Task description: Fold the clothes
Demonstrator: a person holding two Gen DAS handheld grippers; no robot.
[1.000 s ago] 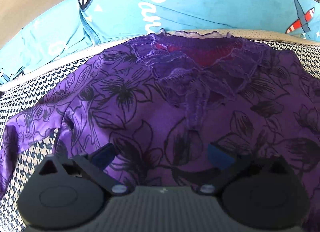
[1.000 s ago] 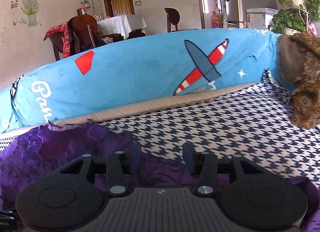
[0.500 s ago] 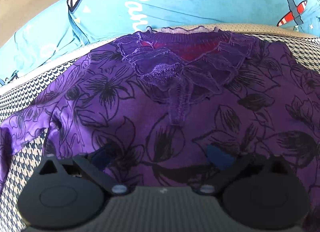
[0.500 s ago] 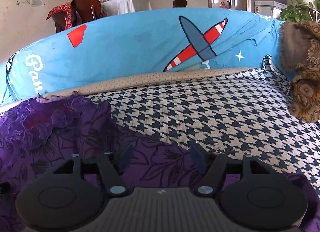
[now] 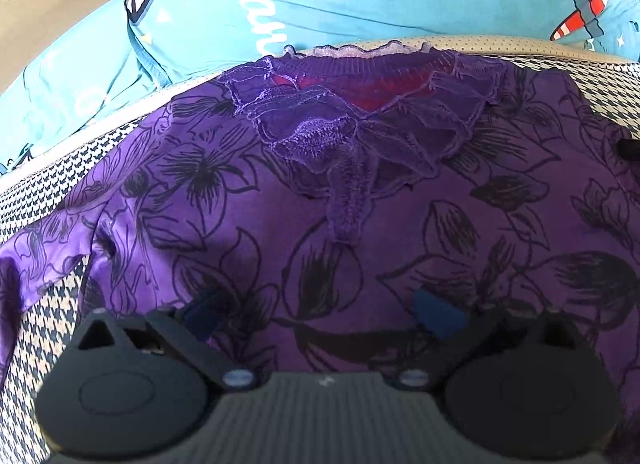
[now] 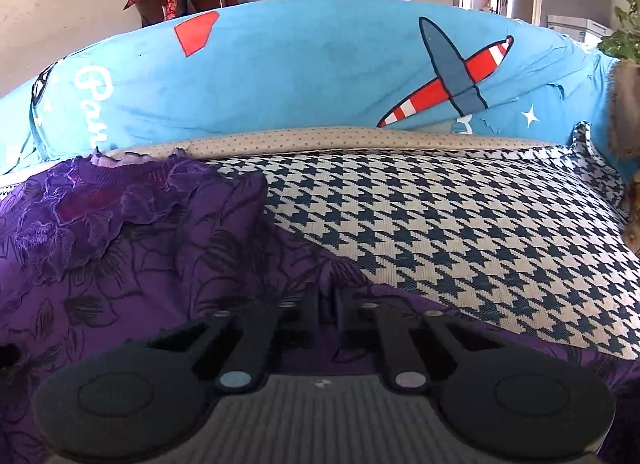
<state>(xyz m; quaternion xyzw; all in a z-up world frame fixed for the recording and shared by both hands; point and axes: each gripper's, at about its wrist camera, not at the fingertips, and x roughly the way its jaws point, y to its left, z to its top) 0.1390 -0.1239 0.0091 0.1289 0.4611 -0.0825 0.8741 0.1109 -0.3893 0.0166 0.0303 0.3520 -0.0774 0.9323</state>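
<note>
A purple blouse with black flower print and a lace collar lies spread flat on a houndstooth cushion, collar toward the back. My left gripper hovers open over the blouse's chest, its blue fingertips wide apart with nothing between them. In the right wrist view the blouse fills the lower left. My right gripper is shut, its jaws pinching the blouse's right edge where it meets the houndstooth cushion.
A big blue pillow with an aeroplane print runs along the back of the cushion. A brown furry item sits at the far right. Chairs, a table and a fridge stand in the room beyond.
My right gripper went from open to shut, closing on the blouse's right edge after moving down and left. The left gripper stayed open, and its view has shifted only a little over the blouse.
</note>
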